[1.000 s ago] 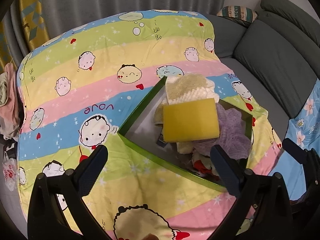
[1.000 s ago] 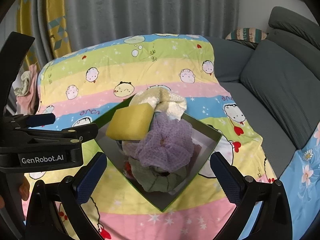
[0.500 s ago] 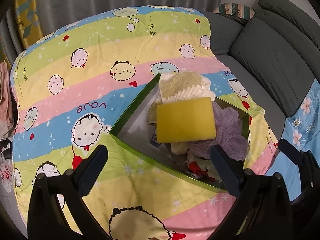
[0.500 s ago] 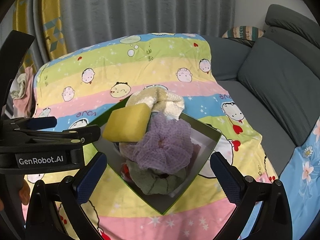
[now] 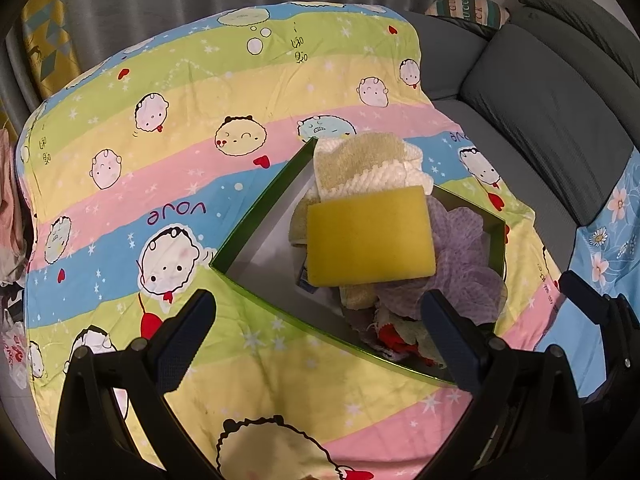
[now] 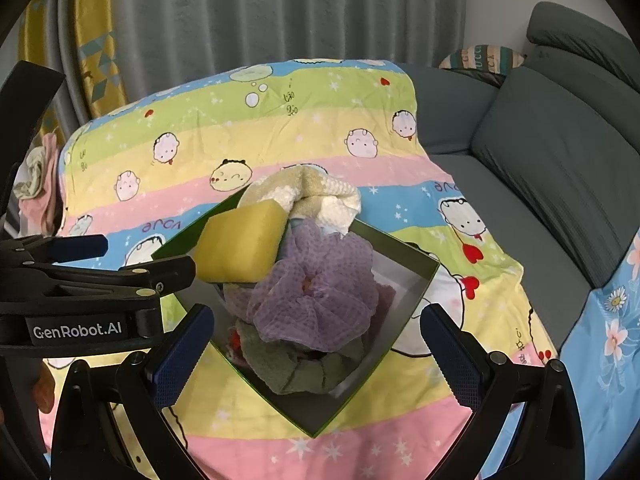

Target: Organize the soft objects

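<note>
A green box sits on a striped cartoon blanket, piled with soft things. On top lies a yellow sponge. Behind it is a cream knitted cloth, beside it a purple mesh puff, and a green cloth lies at the front. My left gripper is open, held back from the box's near wall. My right gripper is open too, above the box's front corner. The left gripper's body shows at the right wrist view's left.
A grey sofa runs along the right, with a patterned pillow at the back. A blue floral cloth hangs at the right. Crumpled clothes sit at the far left. Grey curtains hang behind.
Both grippers have drifted slightly; the box and blanket sit a little lower and more central in the views. Nothing was taken hold of or let go.
</note>
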